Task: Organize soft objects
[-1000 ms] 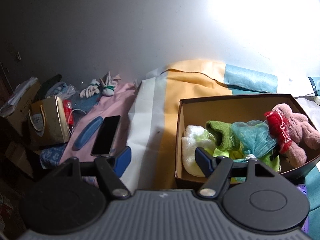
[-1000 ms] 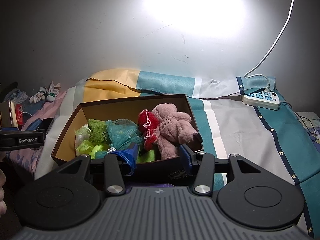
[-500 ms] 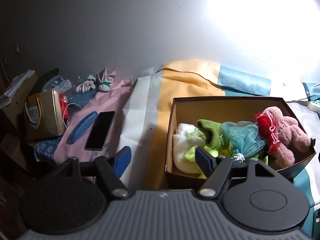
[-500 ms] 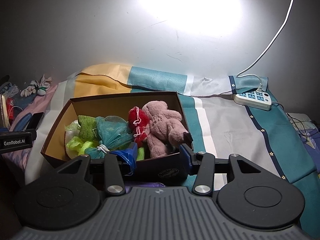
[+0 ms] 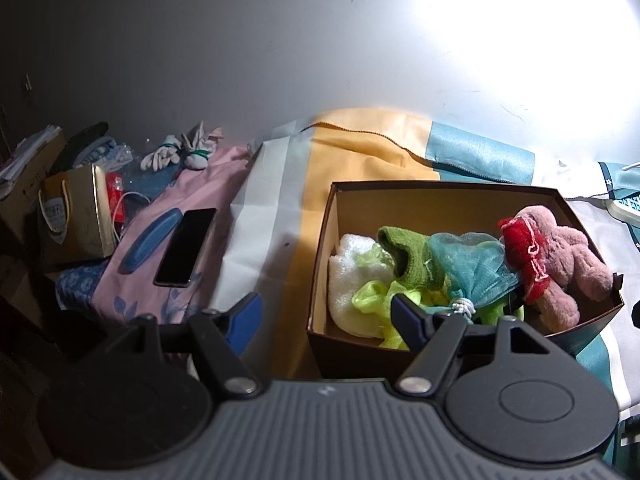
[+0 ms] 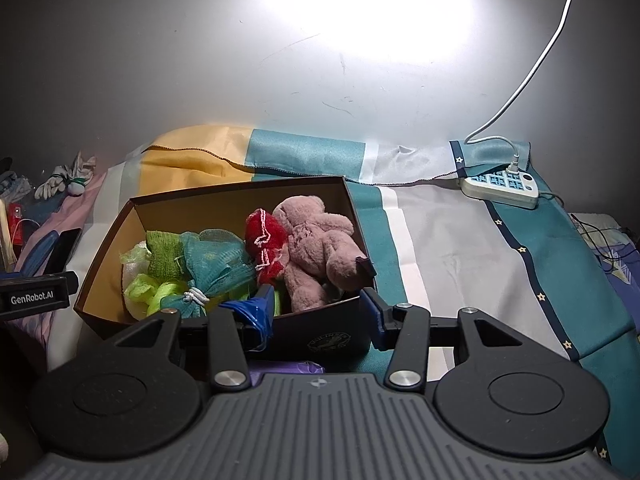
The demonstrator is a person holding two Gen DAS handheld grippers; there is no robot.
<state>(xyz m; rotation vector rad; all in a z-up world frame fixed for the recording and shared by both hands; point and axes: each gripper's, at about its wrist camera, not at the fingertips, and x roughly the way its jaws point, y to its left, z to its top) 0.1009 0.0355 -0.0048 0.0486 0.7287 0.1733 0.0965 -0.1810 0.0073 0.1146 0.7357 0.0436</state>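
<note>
A brown cardboard box [image 5: 440,196] [image 6: 240,194] sits on the bed. It holds a pink plush toy [image 5: 568,256] [image 6: 320,248], a red mesh ball [image 5: 520,248] [image 6: 266,240], a teal mesh puff [image 5: 468,264] [image 6: 216,260], a green knit piece [image 5: 404,252] [image 6: 162,254], yellow-green mesh [image 5: 372,296] [image 6: 148,290] and a white towel [image 5: 348,276]. My left gripper [image 5: 326,314] is open and empty, just short of the box's near left corner. My right gripper [image 6: 316,312] is open and empty at the box's near wall. The left gripper's side shows in the right wrist view [image 6: 32,298].
A striped bedsheet [image 6: 460,248] covers the bed. A phone [image 5: 186,246], a blue case [image 5: 150,242], a gold paper bag [image 5: 76,216] and white gloves [image 5: 180,152] lie to the left. A power strip [image 6: 502,186] with a white cable sits at the far right by the wall.
Both grippers have drawn back from the box, which now sits farther away in both views. The box contents are unchanged and both grippers stay open.
</note>
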